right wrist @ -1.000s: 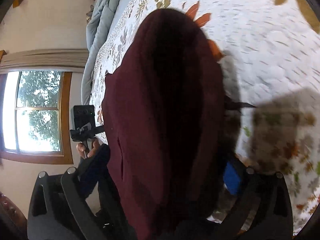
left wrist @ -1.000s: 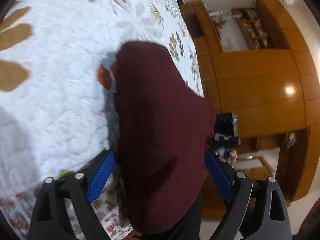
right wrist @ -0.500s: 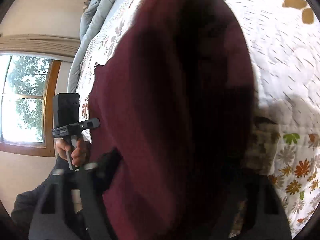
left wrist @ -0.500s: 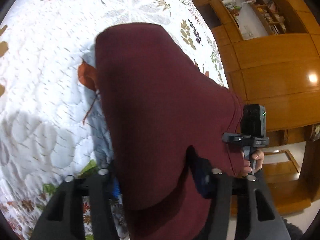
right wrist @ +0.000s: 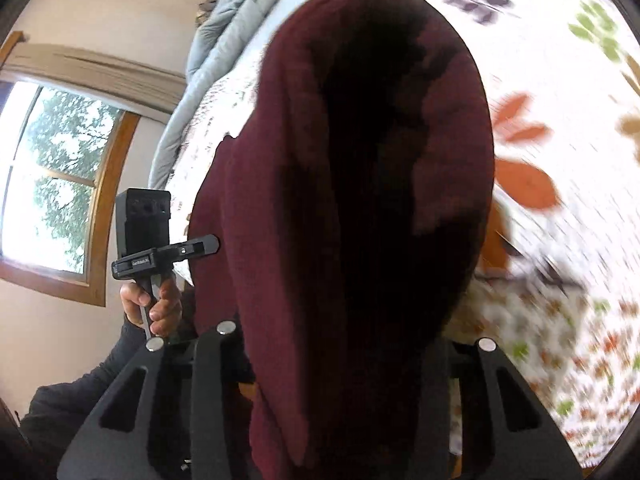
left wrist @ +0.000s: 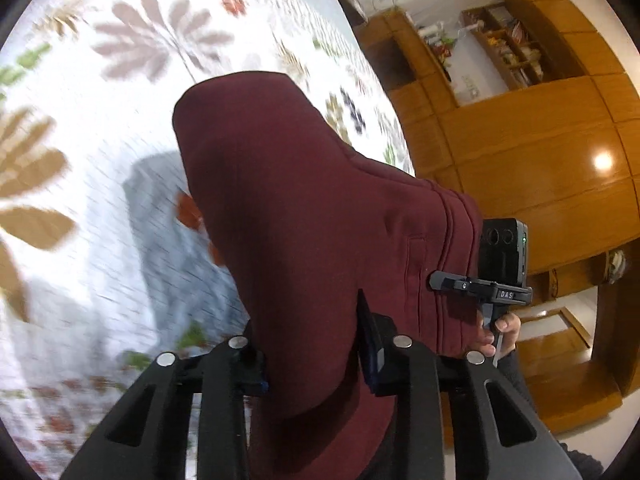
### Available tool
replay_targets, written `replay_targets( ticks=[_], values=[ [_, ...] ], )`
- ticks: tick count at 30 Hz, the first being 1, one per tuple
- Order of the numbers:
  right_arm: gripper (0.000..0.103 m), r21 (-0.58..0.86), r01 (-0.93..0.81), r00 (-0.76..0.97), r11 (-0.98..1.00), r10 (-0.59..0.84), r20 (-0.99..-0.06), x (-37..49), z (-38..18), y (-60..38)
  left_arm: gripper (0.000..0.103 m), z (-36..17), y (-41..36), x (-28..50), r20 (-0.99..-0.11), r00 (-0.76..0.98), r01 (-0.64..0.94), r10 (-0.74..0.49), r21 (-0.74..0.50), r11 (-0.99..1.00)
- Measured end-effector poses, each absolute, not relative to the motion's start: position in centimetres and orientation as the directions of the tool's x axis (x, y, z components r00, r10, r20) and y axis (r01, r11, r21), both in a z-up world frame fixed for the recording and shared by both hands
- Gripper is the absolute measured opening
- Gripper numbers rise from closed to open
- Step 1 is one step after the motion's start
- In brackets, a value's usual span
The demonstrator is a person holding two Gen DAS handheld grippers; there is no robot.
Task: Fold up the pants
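The maroon pants hang in a fold between my two grippers, above the white leaf-patterned bedspread. My left gripper is shut on the pants near the waistband, cloth draped over its fingers. My right gripper is shut on the pants too; its fingertips are hidden under the dark cloth. Each view shows the other gripper held by a hand beside the pants: the right one and the left one.
The bedspread stretches ahead in both views. A grey-blue blanket lies bunched at the bed's far end. Wooden cabinets stand to the right of the bed, a window to the left.
Both grippers closed on the pants and lifted them. The hanging fold has swung forward over the bed, and the view is blurred by motion.
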State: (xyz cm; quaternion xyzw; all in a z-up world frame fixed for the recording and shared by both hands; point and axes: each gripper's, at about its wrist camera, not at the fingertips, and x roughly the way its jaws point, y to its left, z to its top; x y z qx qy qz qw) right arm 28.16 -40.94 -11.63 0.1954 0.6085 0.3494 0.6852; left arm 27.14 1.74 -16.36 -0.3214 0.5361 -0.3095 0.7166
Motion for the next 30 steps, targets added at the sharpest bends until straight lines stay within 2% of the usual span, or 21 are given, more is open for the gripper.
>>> replay_targets(
  ticks=[6, 10, 18, 20, 22, 24, 26, 28, 30],
  values=[
    [0.04, 0.709, -0.296, -0.01, 0.639, 0.741, -0.672, 33.9, -10.6, -32.5, 0.032, -15.0, 9.4, 27.9, -0.579, 0.339, 0.051, -0.742, -0.776, 0.629],
    [0.04, 0.718, -0.311, -0.046, 0.623, 0.744, -0.666, 38.8, -11.6, -25.8, 0.032, -15.2, 15.4, 30.7, -0.617, 0.386, -0.02, -0.686, -0.749, 0.662],
    [0.041, 0.723, -0.275, -0.132, 0.634, 0.72, -0.681, 47.0, -16.1, -14.7, 0.032, -19.3, 25.9, 36.2, -0.689, 0.398, -0.198, -0.606, -0.71, 0.676],
    [0.048, 0.719, -0.242, -0.144, 0.651, 0.709, -0.69, 47.8, -17.9, -14.1, 0.034, -21.7, 27.0, 36.9, -0.703, 0.376, -0.24, -0.604, -0.703, 0.669],
    [0.06, 0.686, -0.221, -0.146, 0.693, 0.672, -0.726, 48.8, -19.9, -14.0, 0.044, -24.5, 26.7, 37.0, -0.721, 0.33, -0.261, -0.609, -0.69, 0.675],
    [0.063, 0.688, -0.213, -0.167, 0.694, 0.668, -0.725, 47.9, -20.6, -14.2, 0.049, -24.8, 26.6, 36.3, -0.701, 0.339, -0.252, -0.627, -0.71, 0.657],
    [0.069, 0.681, -0.239, -0.155, 0.692, 0.665, -0.73, 47.3, -19.2, -14.9, 0.051, -23.9, 27.0, 35.2, -0.69, 0.352, -0.244, -0.633, -0.72, 0.649],
    [0.069, 0.645, -0.262, -0.095, 0.718, 0.645, -0.758, 48.8, -17.1, -16.4, 0.051, -21.5, 28.4, 33.6, -0.722, 0.396, -0.23, -0.567, -0.676, 0.7],
    [0.067, 0.59, -0.28, 0.023, 0.757, 0.62, -0.784, 49.6, -14.1, -17.2, 0.056, -18.3, 29.8, 32.4, -0.699, 0.493, -0.181, -0.518, -0.664, 0.725]
  ],
)
